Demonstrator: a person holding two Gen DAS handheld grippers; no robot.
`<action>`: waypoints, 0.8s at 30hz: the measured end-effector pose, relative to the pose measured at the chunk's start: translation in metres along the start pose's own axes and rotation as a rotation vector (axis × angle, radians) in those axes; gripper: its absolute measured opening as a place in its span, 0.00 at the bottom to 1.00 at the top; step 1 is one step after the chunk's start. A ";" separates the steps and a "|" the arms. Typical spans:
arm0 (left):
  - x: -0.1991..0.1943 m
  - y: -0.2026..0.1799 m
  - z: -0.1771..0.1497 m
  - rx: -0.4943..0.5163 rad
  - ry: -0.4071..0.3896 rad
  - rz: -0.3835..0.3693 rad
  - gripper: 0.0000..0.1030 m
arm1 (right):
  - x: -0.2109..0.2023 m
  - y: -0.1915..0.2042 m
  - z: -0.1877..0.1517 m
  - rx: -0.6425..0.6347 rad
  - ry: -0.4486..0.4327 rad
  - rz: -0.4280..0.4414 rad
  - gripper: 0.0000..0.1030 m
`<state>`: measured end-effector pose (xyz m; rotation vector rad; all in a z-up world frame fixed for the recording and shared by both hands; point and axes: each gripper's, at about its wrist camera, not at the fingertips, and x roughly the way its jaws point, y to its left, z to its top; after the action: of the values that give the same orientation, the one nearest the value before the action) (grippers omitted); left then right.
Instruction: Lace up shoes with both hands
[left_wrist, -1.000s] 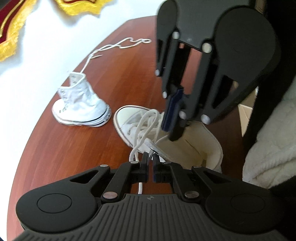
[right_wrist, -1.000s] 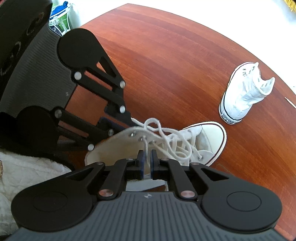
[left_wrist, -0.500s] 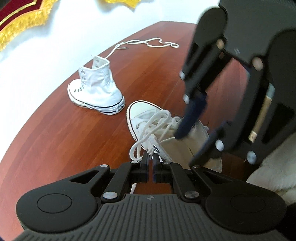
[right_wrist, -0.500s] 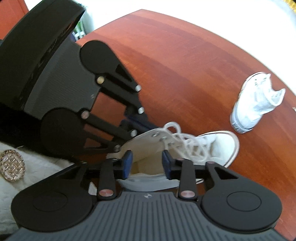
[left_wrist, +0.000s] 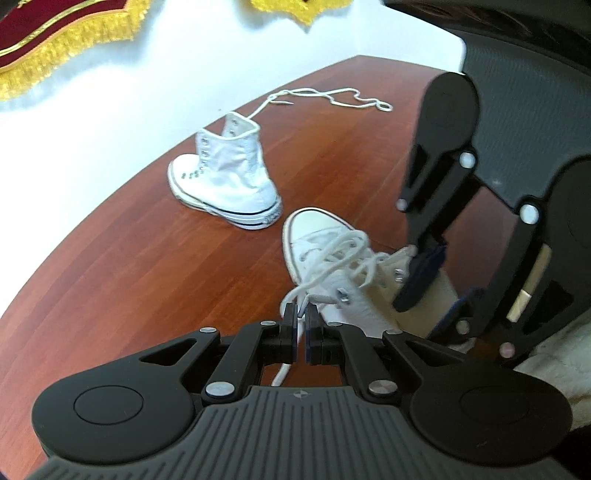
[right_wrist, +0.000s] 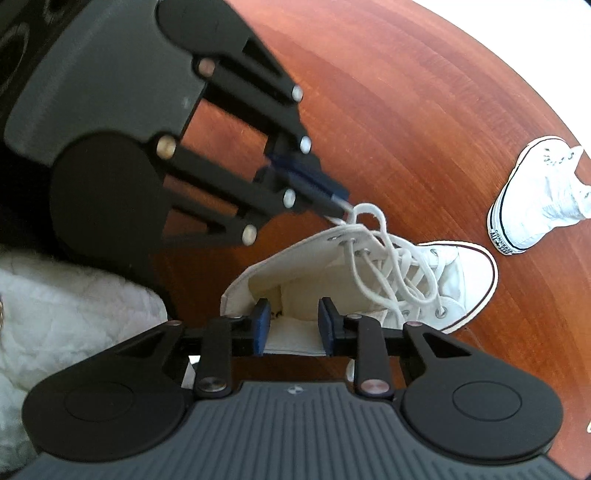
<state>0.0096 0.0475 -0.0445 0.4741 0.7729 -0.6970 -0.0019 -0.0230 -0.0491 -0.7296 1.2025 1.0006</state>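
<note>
White lace (left_wrist: 295, 295) pinched in left claw (left_wrist: 301, 325) beside shoe (left_wrist: 332, 258).

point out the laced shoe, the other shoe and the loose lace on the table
laced shoe (right_wrist: 469, 273): right wrist view, on its toe cap
unlaced shoe (left_wrist: 236, 173): left wrist view, on its side canvas
loose lace (left_wrist: 347, 99): left wrist view, mid-strand

Left gripper (left_wrist: 301, 325) pinching a white lace (left_wrist: 295, 299) of the near shoe (left_wrist: 332, 254).
Right gripper (left_wrist: 436, 291) spread wide over that shoe's collar; second shoe (left_wrist: 225, 181) standing farther back on the wooden table (left_wrist: 110, 277), loose lace (left_wrist: 332, 98) trailing behind.
</note>
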 end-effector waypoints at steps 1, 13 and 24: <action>0.000 0.004 0.000 -0.012 0.000 0.015 0.04 | 0.001 0.000 -0.002 0.000 0.013 0.003 0.28; -0.016 0.045 -0.004 -0.130 -0.007 0.113 0.04 | -0.006 -0.006 -0.009 0.065 -0.029 -0.013 0.27; -0.027 0.028 0.004 -0.119 -0.046 0.069 0.04 | -0.037 -0.037 0.001 0.235 -0.212 -0.051 0.27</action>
<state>0.0175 0.0747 -0.0173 0.3736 0.7469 -0.5918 0.0303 -0.0460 -0.0144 -0.4549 1.0878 0.8544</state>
